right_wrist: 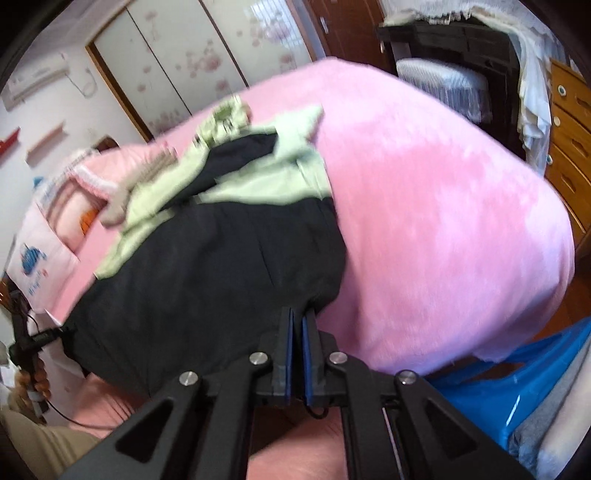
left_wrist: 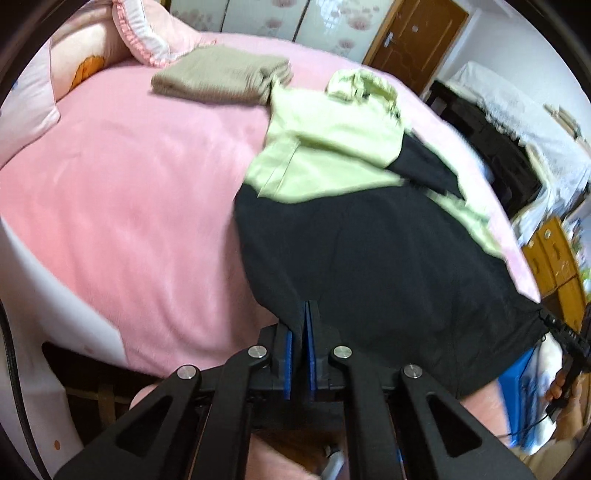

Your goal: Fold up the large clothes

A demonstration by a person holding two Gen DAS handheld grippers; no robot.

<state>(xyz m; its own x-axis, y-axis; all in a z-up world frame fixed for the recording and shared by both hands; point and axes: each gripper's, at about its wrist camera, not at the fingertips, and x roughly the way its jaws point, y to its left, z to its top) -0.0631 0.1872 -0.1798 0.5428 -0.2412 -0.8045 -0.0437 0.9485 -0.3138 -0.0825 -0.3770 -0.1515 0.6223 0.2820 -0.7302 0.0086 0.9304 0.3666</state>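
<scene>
A black and pale-green jacket (left_wrist: pixel 369 236) lies on the pink bed (left_wrist: pixel 129 206), hood end far, black hem near. My left gripper (left_wrist: pixel 303 314) is shut on the black hem at its left corner. My right gripper (right_wrist: pixel 298 317) is shut on the hem of the jacket (right_wrist: pixel 207 258) at its right corner. The hem hangs stretched between the two grippers at the bed's near edge. The right gripper (left_wrist: pixel 570 343) also shows at the right edge of the left wrist view, and the left gripper (right_wrist: pixel 33 343) at the left edge of the right wrist view.
A folded tan garment (left_wrist: pixel 221 79) lies at the far side of the bed next to pink pillows (left_wrist: pixel 147 33). A dark cabinet with white lace cover (left_wrist: pixel 498 147) and wooden drawers (right_wrist: pixel 572 155) stand right of the bed. A blue bag (right_wrist: pixel 517 391) sits low right.
</scene>
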